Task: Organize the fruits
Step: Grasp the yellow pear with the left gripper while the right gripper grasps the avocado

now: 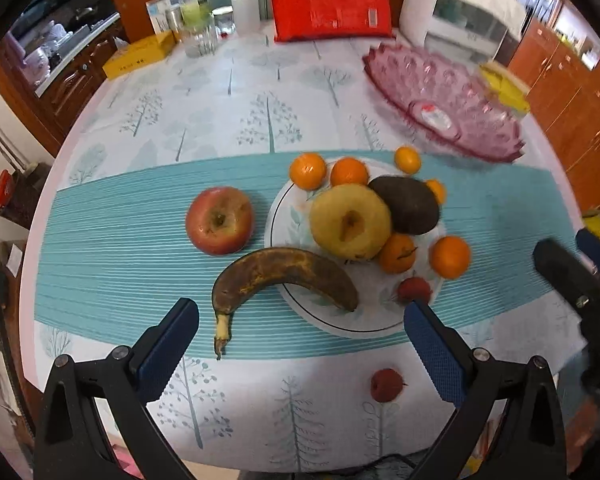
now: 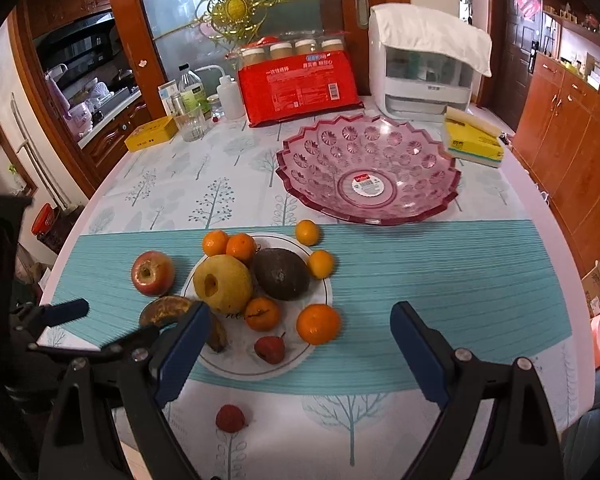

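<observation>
Both grippers, left [image 1: 300, 316] and right [image 2: 300, 332], hovering near the plate [image 2: 320, 300] with fingers spread wide, empty. Pink bowl [image 2: 440, 200] behind plate, apple [image 1: 219, 221] just left.

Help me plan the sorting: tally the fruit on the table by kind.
Oranges: 7
Red apple: 1
Yellow apple: 1
Avocado: 1
Banana: 1
Small red fruits: 2
Total: 13
</observation>
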Tool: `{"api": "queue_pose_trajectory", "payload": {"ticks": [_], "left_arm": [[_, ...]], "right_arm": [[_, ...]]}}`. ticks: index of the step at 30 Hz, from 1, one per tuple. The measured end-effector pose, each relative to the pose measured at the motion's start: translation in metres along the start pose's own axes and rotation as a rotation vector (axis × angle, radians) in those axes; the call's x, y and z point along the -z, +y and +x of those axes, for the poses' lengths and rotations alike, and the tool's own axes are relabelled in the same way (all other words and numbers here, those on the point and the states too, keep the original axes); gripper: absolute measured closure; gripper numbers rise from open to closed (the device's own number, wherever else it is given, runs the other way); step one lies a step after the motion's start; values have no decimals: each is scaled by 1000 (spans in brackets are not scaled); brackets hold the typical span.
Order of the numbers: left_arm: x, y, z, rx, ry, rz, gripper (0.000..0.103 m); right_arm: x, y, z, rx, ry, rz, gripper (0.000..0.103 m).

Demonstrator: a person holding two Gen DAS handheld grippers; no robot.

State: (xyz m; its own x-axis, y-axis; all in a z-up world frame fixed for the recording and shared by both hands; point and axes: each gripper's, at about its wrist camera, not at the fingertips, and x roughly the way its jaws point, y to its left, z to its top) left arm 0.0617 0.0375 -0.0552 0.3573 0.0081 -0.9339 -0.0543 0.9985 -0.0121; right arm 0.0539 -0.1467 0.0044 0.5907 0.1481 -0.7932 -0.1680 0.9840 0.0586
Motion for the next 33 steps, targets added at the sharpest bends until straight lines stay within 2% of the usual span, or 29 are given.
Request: {"api": "queue_pose_trajectory", "payload": {"ticks": [5,10,13,17,20,29,33], "left_arm": [[-16,-1,27,-9,24,37,1],[-36,4,47,34,47,7,2],[-44,4,62,24,68,13,4],[-50,0,77,75,95,27,4],[-51,-7,83,61,100,57,4],[-53,-9,92,78,123,67,3],[-56,-8,93,82,121,55,3]], "right_arm": [[-11,-6,32,-15,67,24,11],[-16,-8,70,-54,143,40,14],[-20,-12,94,-92,192,71,19],[-23,-21,124,-118,253,133,26],[-24,-26,142,-152,299,180,31],[-26,-22,176,-245,367,246,34],[-27,-24,187,-305,381,294,40]]}}
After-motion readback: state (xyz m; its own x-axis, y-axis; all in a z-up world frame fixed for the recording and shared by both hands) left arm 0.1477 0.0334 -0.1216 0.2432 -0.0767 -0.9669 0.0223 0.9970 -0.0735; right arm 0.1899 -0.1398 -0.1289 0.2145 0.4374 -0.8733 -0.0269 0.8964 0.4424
